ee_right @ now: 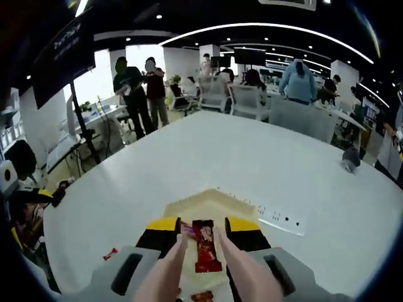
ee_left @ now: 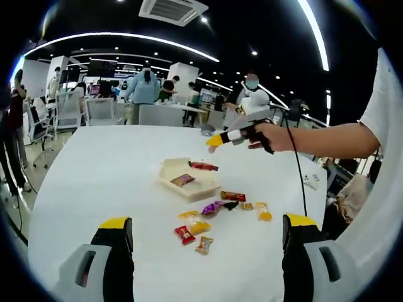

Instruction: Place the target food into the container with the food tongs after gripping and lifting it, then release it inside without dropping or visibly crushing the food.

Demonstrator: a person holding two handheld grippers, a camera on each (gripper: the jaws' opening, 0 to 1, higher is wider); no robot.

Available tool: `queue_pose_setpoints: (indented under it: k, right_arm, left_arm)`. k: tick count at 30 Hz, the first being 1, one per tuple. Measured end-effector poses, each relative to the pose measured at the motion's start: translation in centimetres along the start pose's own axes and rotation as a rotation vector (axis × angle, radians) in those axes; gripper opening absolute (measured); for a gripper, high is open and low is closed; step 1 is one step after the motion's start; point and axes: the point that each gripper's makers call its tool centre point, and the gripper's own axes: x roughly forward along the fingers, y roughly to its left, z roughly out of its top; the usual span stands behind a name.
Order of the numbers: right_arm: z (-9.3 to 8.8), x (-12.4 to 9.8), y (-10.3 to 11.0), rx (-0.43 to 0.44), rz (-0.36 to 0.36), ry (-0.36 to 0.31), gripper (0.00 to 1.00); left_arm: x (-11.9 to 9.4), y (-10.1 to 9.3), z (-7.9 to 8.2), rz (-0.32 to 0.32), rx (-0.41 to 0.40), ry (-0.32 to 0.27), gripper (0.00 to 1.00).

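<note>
A shallow beige container (ee_left: 200, 189) sits mid-table with one brown-wrapped snack (ee_left: 182, 180) in it. My right gripper (ee_left: 217, 139), held by a hand, hovers just beyond it. In the right gripper view the right gripper (ee_right: 203, 225) is shut on pale food tongs (ee_right: 169, 270). The tongs pinch a red-wrapped snack (ee_right: 203, 248) over the container (ee_right: 211, 204); that snack (ee_left: 203, 166) shows at the container's far edge. Several wrapped snacks (ee_left: 213, 207) lie loose in front of the container. My left gripper (ee_left: 208, 221) stands open and well short of them, with nothing between its jaws.
A white card (ee_left: 312, 181) lies near the table's right edge, and a dotted white strip (ee_right: 277, 220) lies beside the container. A small dark object (ee_right: 351, 157) sits at the far right. Chairs (ee_left: 101, 112) and standing people line the far side.
</note>
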Motion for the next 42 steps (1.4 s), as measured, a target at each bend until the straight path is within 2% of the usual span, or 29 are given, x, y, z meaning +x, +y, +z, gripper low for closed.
queue_pose_setpoints:
  k: [1,2,4,9,10,12,13,16,17,20,22,24,26,28,31,33,35,38,40,42]
  right_arm:
    - [0.7,0.8,-0.1,-0.008,0.001,-0.008,0.27]
    - [1.7,1.8,0.0,-0.025,0.008,-0.009,0.28]
    - [2.6,2.7,-0.2,-0.054,0.018,-0.004,0.28]
    - [3.2,5.2,0.3,-0.086,0.065,0.039,0.29]
    - [3.2,5.7,0.5,-0.076,0.080,0.051,0.29]
    - [3.7,7.1,0.6,-0.088,0.093,0.053,0.29]
    - [3.8,7.6,0.7,-0.093,0.097,0.056,0.29]
    - [4.3,8.4,0.8,-0.103,0.105,0.058,0.29]
    - [4.8,8.9,1.1,-0.104,0.112,0.054,0.29]
    - [5.0,10.1,1.3,-0.095,0.121,0.061,0.29]
    - [4.9,11.3,2.4,-0.107,0.136,0.072,0.29]
    - [5.7,12.0,2.5,-0.148,0.126,0.072,0.29]
    - [6.1,12.5,2.1,-0.153,0.116,0.063,0.29]
    - [6.9,13.9,1.0,-0.200,0.088,0.077,0.29]
    - [7.5,14.8,0.6,-0.239,0.073,0.079,0.29]
    - [7.5,14.4,0.5,-0.239,0.069,0.062,0.29]
    - [7.6,13.5,0.3,-0.219,0.061,0.046,0.29]
    - [6.4,10.4,1.1,-0.196,0.049,0.037,0.29]
    - [5.5,7.6,1.5,-0.172,0.018,0.020,0.29]
    - [4.8,6.6,1.4,-0.163,0.005,0.024,0.29]
  left_arm:
    - [0.0,0.0,0.0,-0.008,0.017,0.002,0.99]
    - [-0.1,0.2,0.0,-0.009,-0.002,-0.003,0.99]
    - [-0.7,0.4,0.1,0.004,0.003,0.001,0.99]
    - [-1.9,1.3,-0.6,0.065,-0.023,-0.023,0.99]
    - [-2.0,1.8,-0.6,0.084,-0.050,-0.022,0.99]
    - [-2.1,1.8,-0.6,0.079,-0.044,-0.017,0.99]
    - [-2.8,2.6,-0.8,0.101,-0.047,-0.009,0.99]
    - [-2.9,2.9,-1.0,0.108,-0.062,-0.006,0.99]
    - [-3.2,2.9,-1.2,0.109,-0.051,0.011,0.99]
    - [-4.6,3.9,-1.8,0.144,-0.071,0.011,0.99]
    - [-5.3,4.1,-1.6,0.157,-0.067,0.015,0.99]
    - [-5.4,4.3,-1.6,0.170,-0.064,0.016,0.99]
    - [-6.1,4.5,-1.3,0.193,-0.062,0.006,0.99]
    - [-6.8,4.7,-2.2,0.225,-0.075,0.010,0.99]
    - [-7.7,4.9,-2.6,0.253,-0.088,0.004,0.99]
    - [-8.0,5.0,-2.5,0.265,-0.091,-0.006,0.99]
    - [-7.6,4.2,-2.3,0.247,-0.081,-0.010,0.99]
    - [-7.3,3.3,-1.9,0.202,-0.056,-0.020,0.99]
    - [-6.4,2.2,-1.3,0.137,-0.028,-0.032,0.99]
    - [-6.3,2.1,-0.9,0.120,-0.019,-0.039,0.99]
